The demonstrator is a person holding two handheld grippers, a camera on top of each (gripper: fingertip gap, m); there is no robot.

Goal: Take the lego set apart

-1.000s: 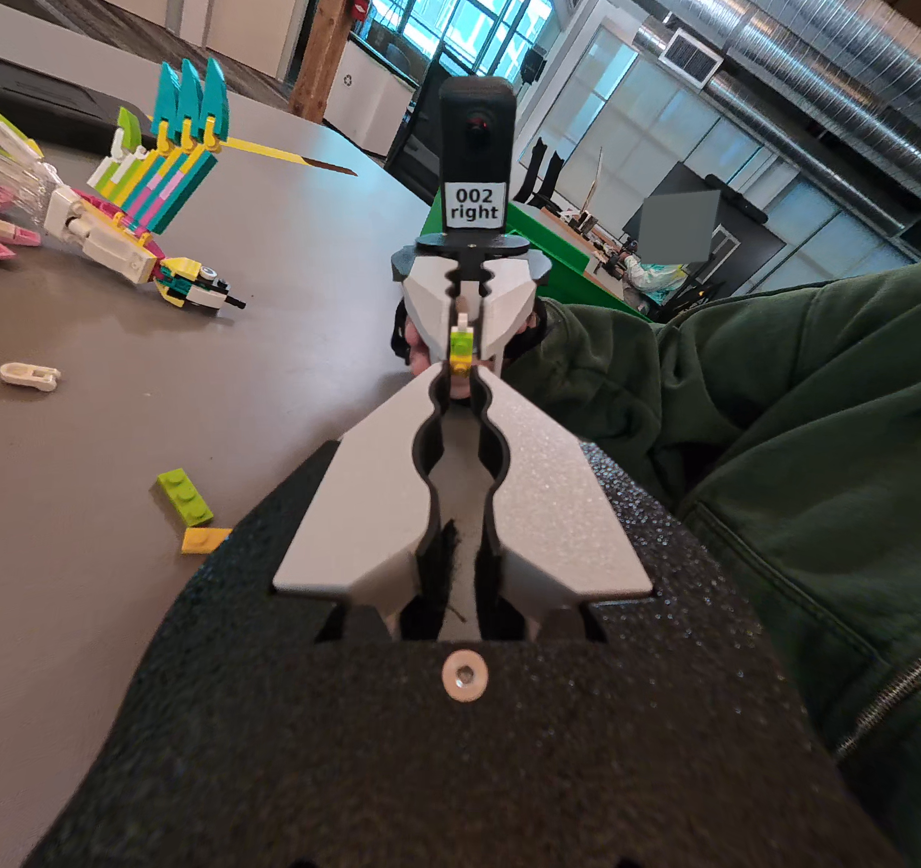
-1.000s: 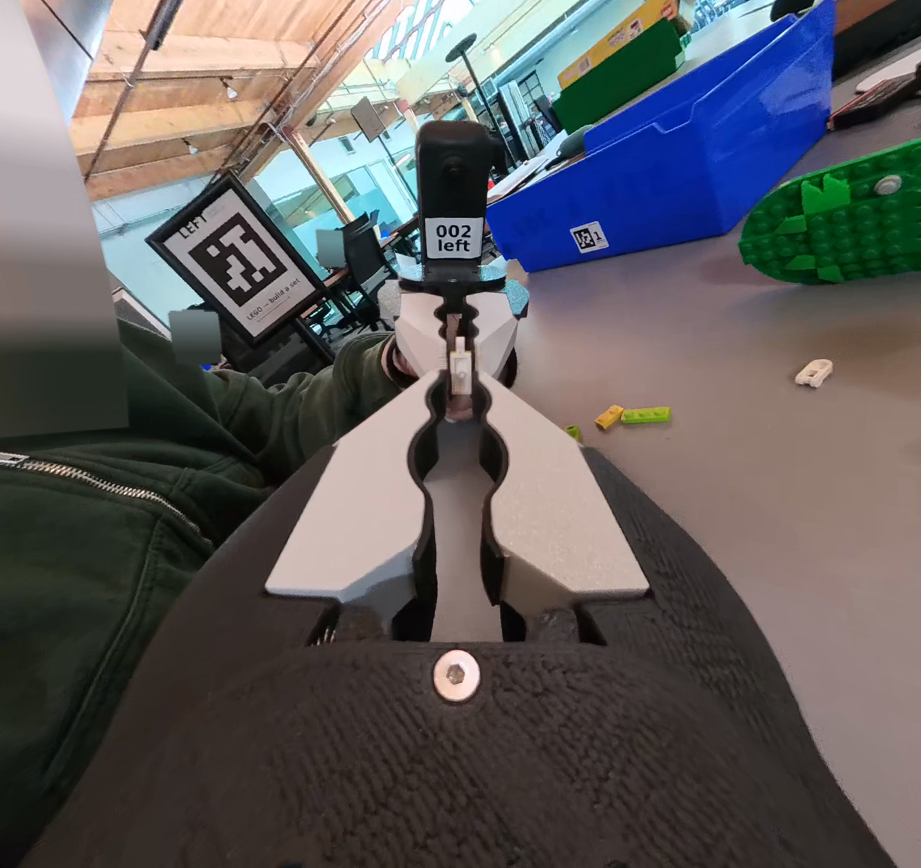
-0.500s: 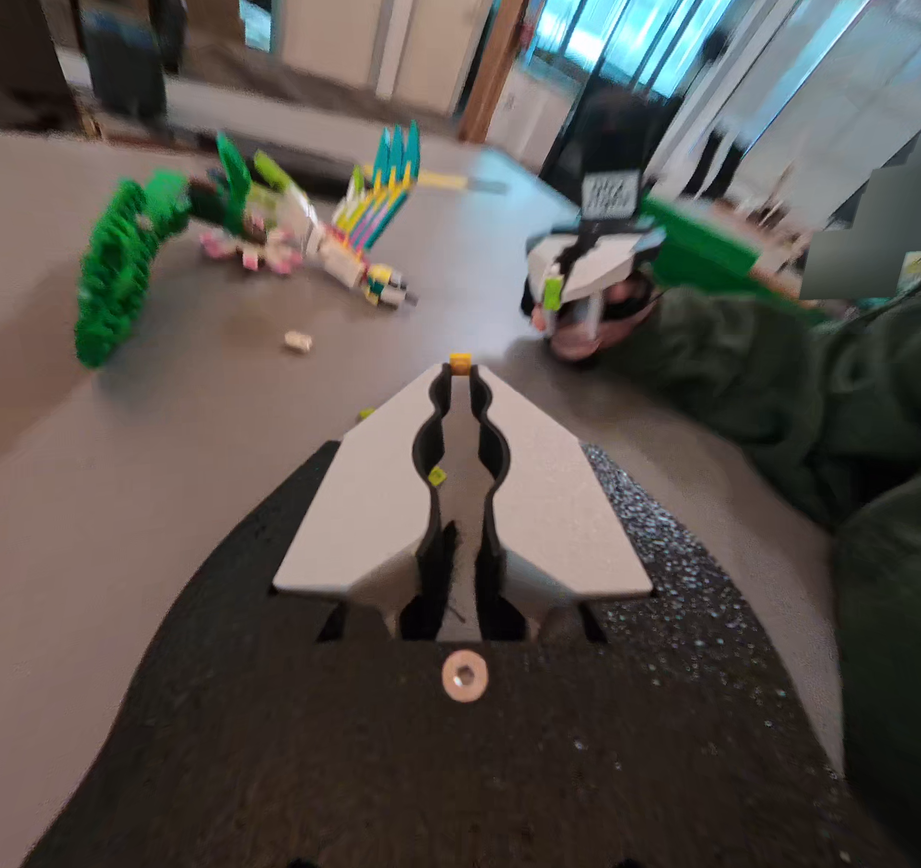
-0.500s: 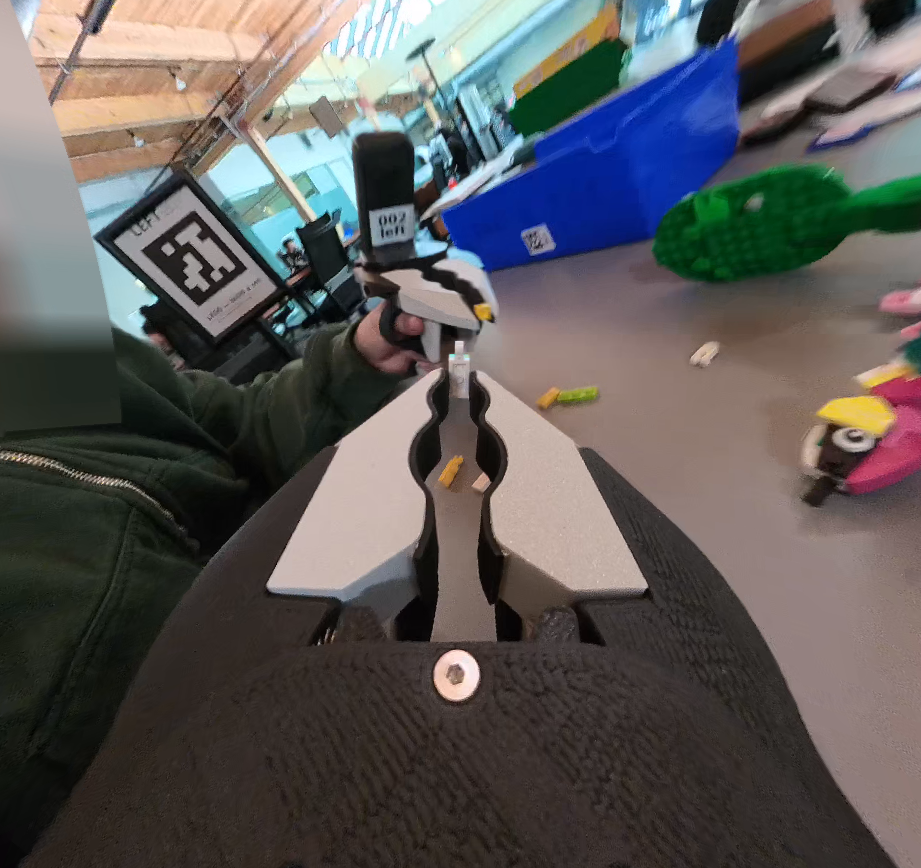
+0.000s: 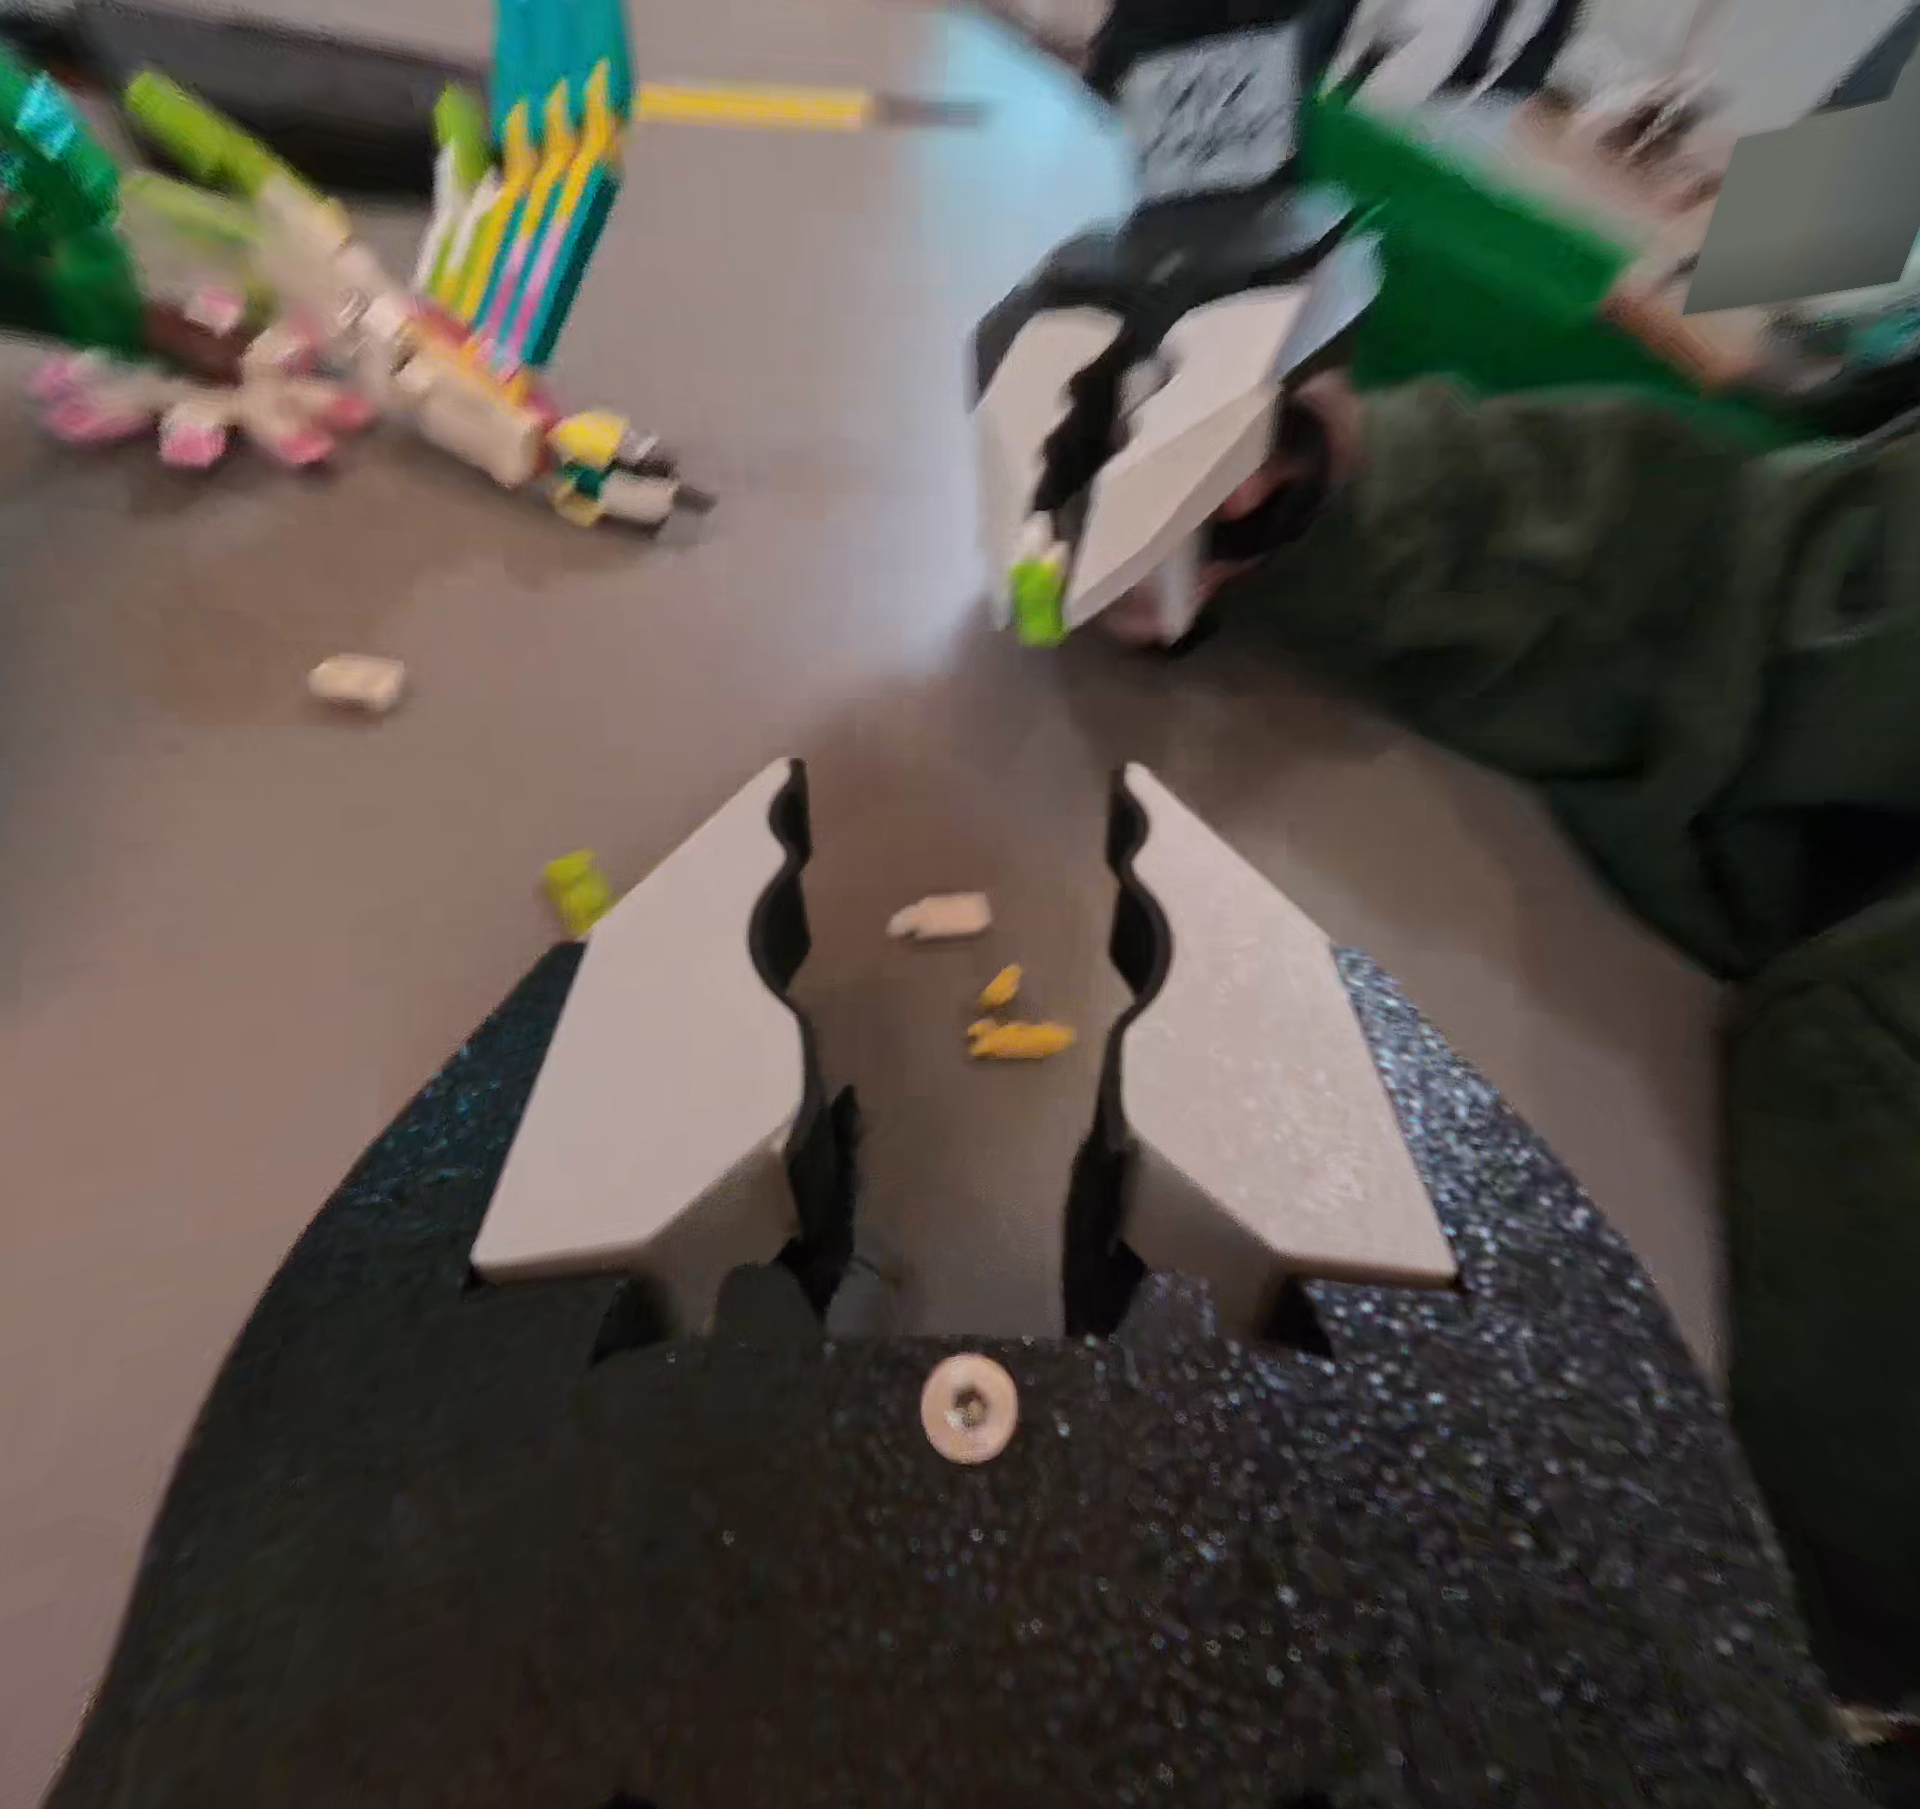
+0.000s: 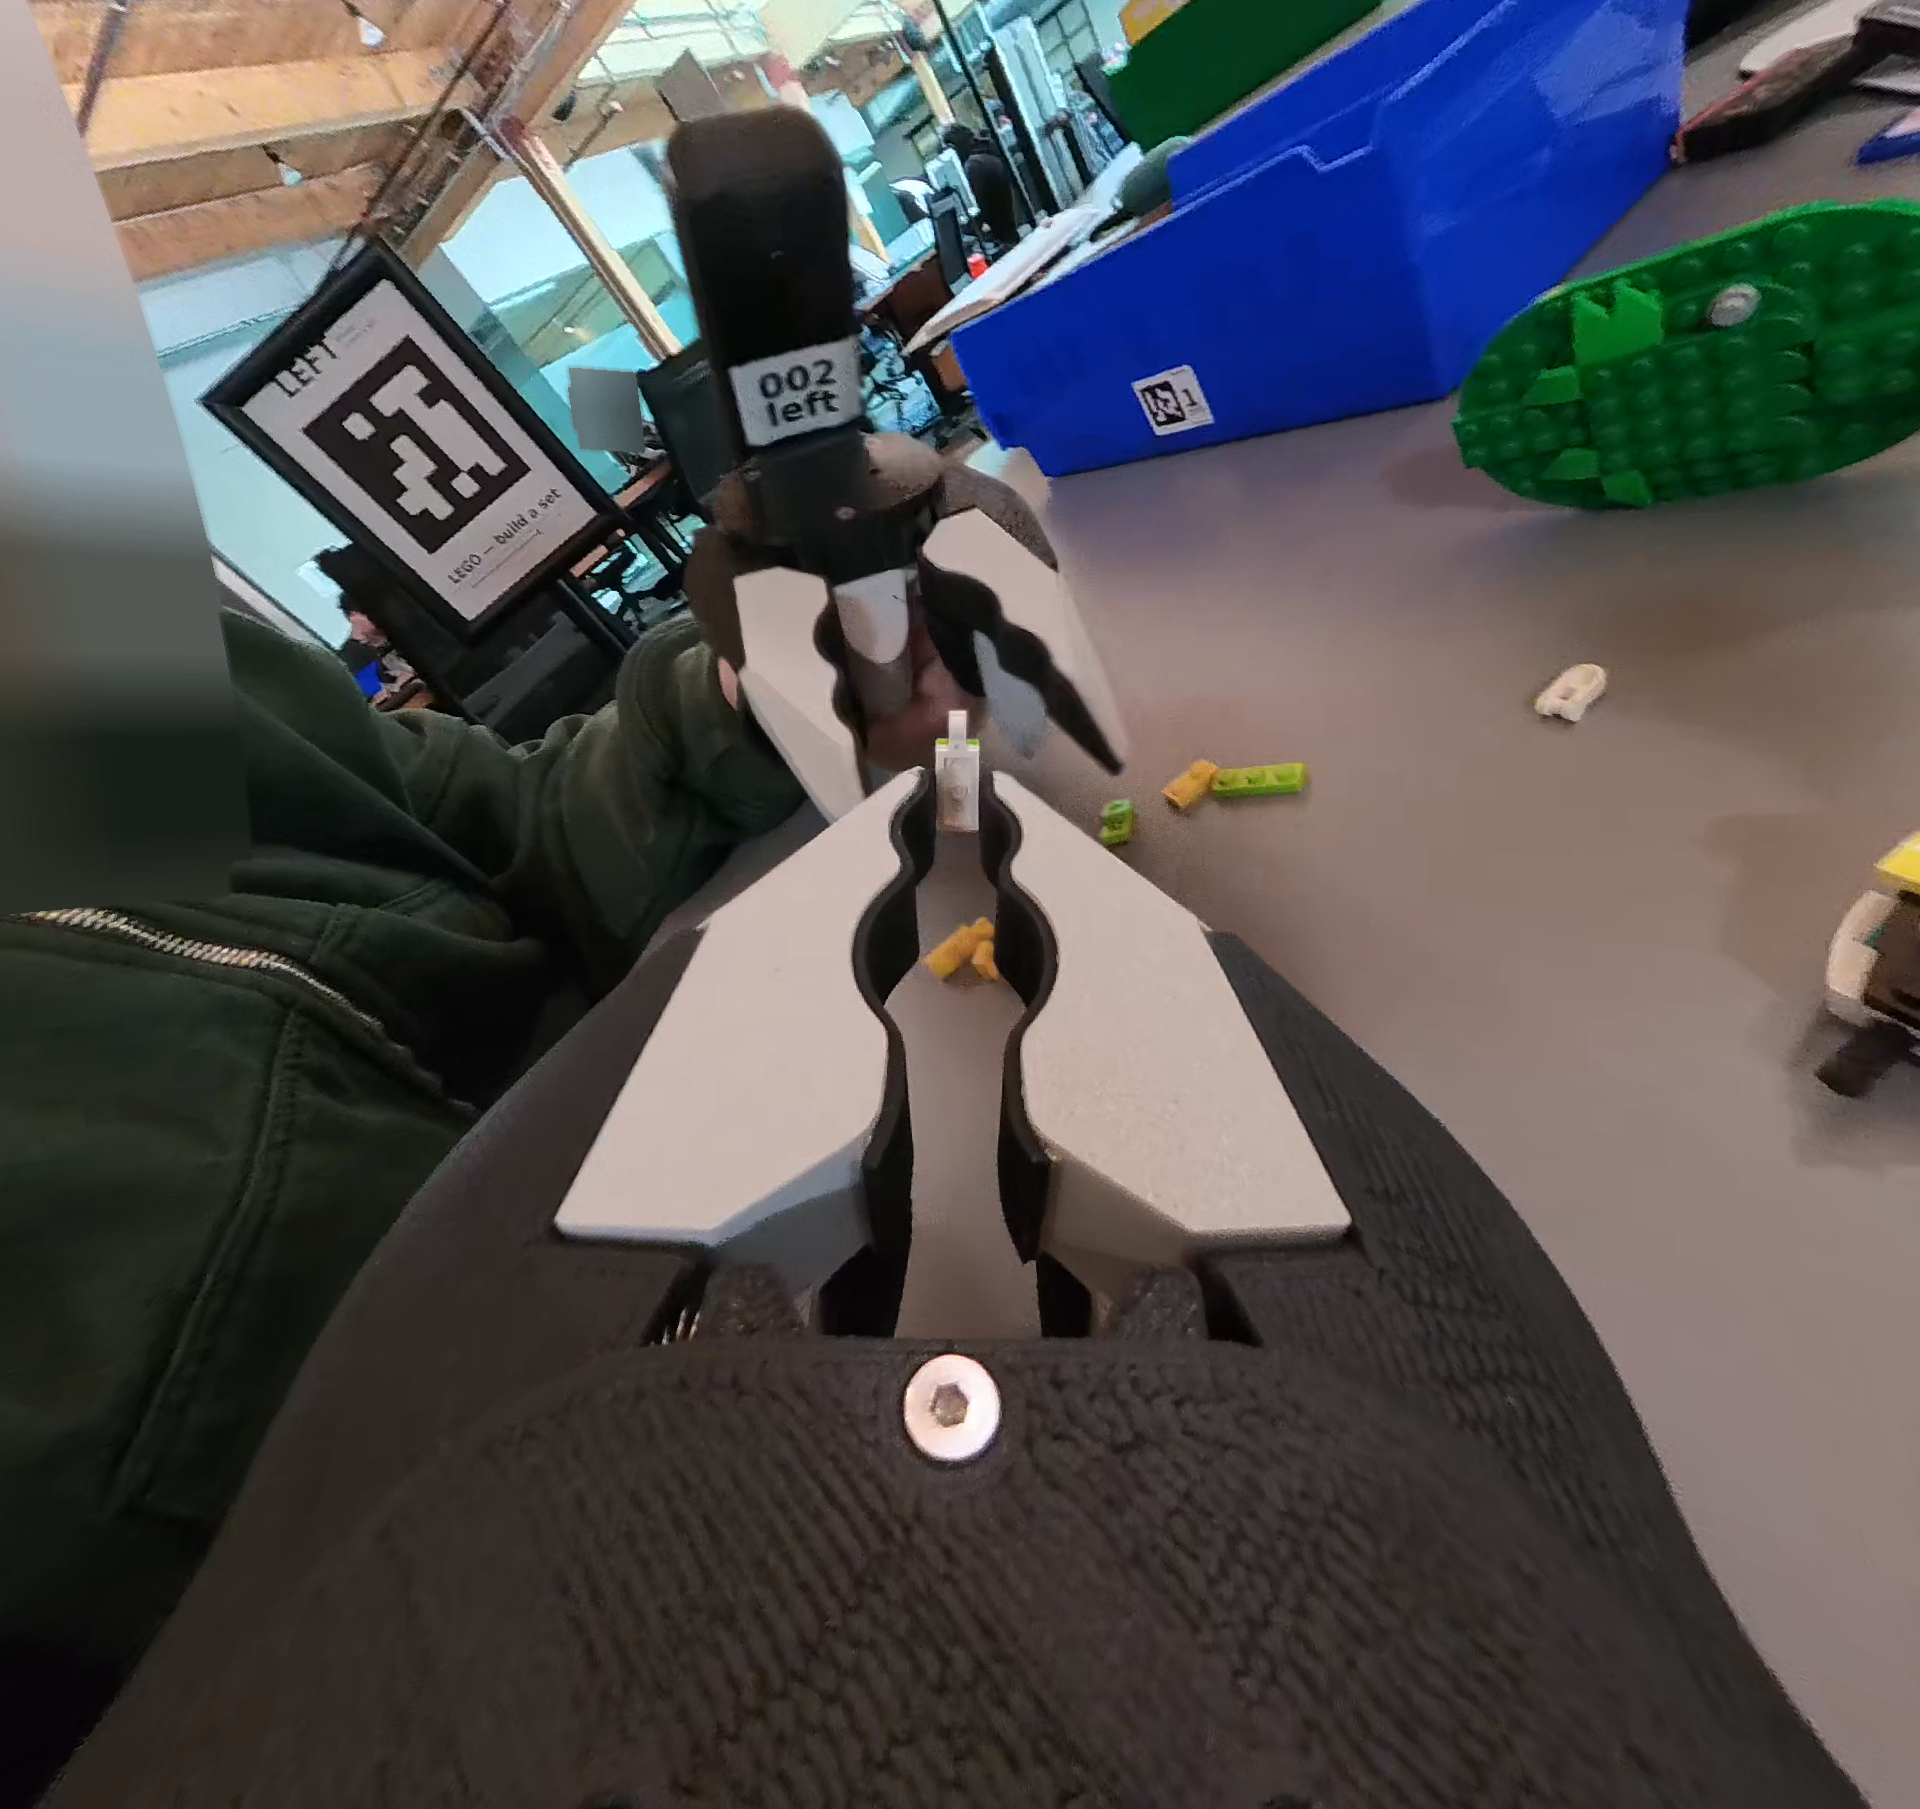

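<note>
Far to the left on the grey table lies the lego set, a half-stripped bird with teal and yellow fan feathers, well apart from both tools. Nearer, the left gripper hangs over the table with its jaws spread wide and nothing between them; small yellow pieces and a white piece lie loose on the surface below the gap. Over to the right, the right gripper is closed on a small white and green piece, pinched at the very tips. The step in hand looks like dropping off freed parts: one side has let go, the other has not yet. Next, I judge, the right gripper should release its piece, then both return to the bird.
</note>
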